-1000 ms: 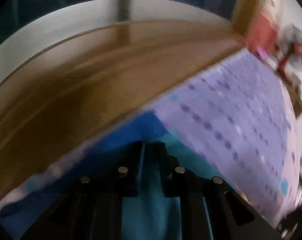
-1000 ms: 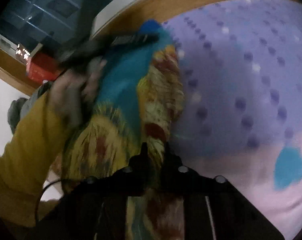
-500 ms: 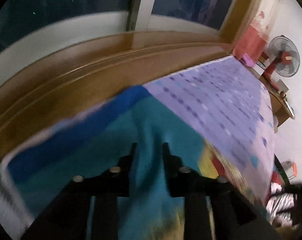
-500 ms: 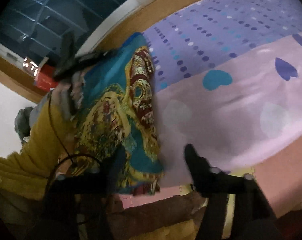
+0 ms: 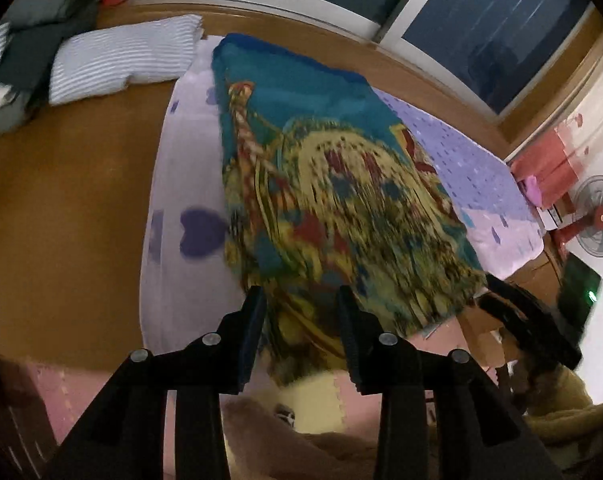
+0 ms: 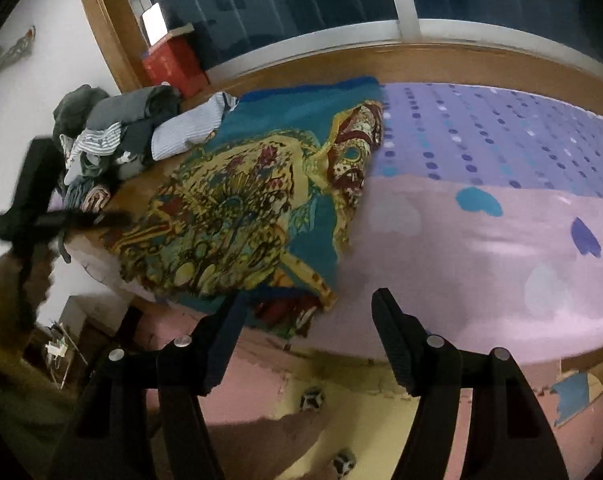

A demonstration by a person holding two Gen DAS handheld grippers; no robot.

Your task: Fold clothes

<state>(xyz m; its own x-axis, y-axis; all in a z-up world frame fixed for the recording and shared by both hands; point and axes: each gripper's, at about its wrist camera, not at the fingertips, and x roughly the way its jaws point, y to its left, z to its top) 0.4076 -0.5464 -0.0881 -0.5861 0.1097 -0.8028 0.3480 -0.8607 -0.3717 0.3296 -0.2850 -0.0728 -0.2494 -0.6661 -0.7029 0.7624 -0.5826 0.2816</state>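
A teal garment [image 5: 333, 184] with a yellow and red print lies spread on the lilac bed sheet [image 5: 185, 160], its near hem at the bed's edge. My left gripper [image 5: 301, 306] hangs just off that hem. Its jaws are opening, and the cloth shows beyond the gap with neither pad pressing on it. In the right wrist view the same garment [image 6: 237, 200] lies left of centre. My right gripper [image 6: 309, 300] stands wide open before its near corner, holding nothing. The left gripper [image 6: 33, 196] also shows at the far left, held by a hand with a yellow sleeve.
A heap of dark and striped clothes [image 6: 113, 132] and a striped folded piece [image 5: 121, 56] sit at the head of the wooden bed platform [image 5: 61, 184]. A red box [image 6: 173, 64] stands by the window. A fan [image 5: 597, 216] is at the right. Foam floor mats [image 6: 301, 380] lie below.
Both grippers have let go of the garment and drawn back from the bed. The garment, held up before, now lies flat on the sheet. The left gripper swung far across.
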